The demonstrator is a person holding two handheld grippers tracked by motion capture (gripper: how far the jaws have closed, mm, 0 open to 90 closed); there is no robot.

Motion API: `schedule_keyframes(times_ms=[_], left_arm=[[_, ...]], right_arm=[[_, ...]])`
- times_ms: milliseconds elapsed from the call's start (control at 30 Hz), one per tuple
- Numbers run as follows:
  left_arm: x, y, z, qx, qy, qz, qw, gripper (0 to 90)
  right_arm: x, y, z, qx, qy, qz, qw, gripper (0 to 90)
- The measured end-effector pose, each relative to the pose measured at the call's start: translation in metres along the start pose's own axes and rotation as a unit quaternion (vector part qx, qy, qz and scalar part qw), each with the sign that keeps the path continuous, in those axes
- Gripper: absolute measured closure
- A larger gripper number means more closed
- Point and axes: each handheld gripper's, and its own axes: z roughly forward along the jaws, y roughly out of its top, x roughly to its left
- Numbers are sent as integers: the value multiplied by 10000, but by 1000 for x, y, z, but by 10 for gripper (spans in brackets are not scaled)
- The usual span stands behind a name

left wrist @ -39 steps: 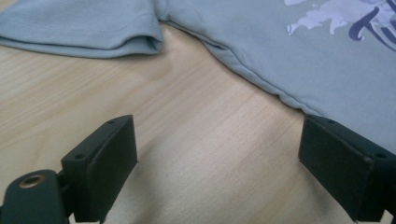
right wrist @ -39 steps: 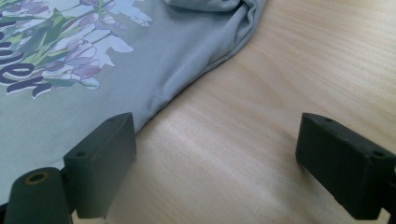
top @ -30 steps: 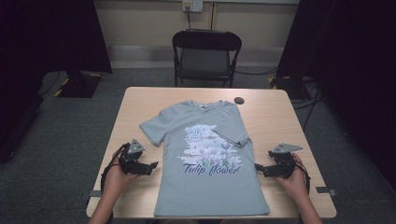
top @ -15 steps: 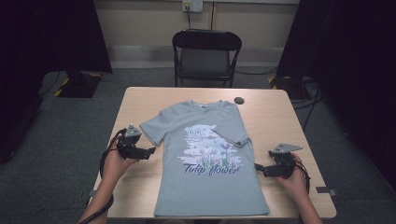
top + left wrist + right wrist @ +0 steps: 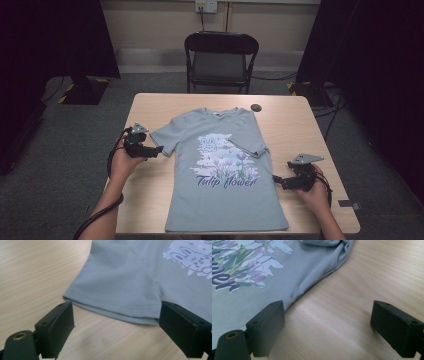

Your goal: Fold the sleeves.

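T-shirt (image 5: 225,170), grey-blue with a flower print and the words "Tulip flower", lies face up on my desk (image 5: 150,210), collar toward twelve o'clock, hem near the six o'clock edge. Its sleeve at three o'clock is folded in over the chest; the sleeve at nine o'clock lies flat and spread out.

My left gripper (image 5: 152,150) sits at nine o'clock of the shirt, its jaws spread wide and pinching nothing. In the left gripper view, the sleeve hem (image 5: 112,312) lies on the wood just ahead of the tips, not between the pads. My right gripper (image 5: 280,182) rests at four o'clock of the shirt, just beside its side edge. Its jaws are also spread, with bare wood between them, and the shirt's edge (image 5: 312,285) runs past one jaw.

The desk is pale wood grain with rounded corners. A small dark round thing (image 5: 256,107) lies near the far edge at one o'clock of the collar. Beyond the desk at twelve o'clock stands a black folding chair (image 5: 221,60) on grey carpet. Behind it is a cream wall with a socket (image 5: 206,6), and dark curtains (image 5: 60,35) hang on both sides.
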Motion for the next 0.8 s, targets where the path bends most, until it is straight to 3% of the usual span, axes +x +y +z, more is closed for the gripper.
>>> schedule_keyframes(times_ms=[133, 400, 467, 567, 667, 733, 800], left_arm=[[10, 4, 8, 91, 73, 37, 9999, 125], [30, 9, 23, 29, 151, -122, 9998, 139], [33, 10, 26, 51, 183, -51, 9998, 140], [41, 8, 34, 14, 140, -288, 9995, 139], [47, 8, 39, -45, 146, -386, 9991, 145], [48, 8, 41, -27, 215, -226, 9995, 150], [50, 7, 43, 11, 324, -196, 9993, 164]], right_arm=[[0, 0, 0, -2, 3, -6, 10000, 115], [0, 0, 0, -2, 2, -10, 10000, 115], [0, 0, 0, -2, 2, -10, 10000, 115], [0, 0, 0, -2, 2, -11, 10000, 115], [0, 0, 0, -1, 2, -7, 10000, 115], [0, 0, 0, -2, 2, -8, 10000, 115], [0, 0, 0, -3, 2, -10, 10000, 115]])
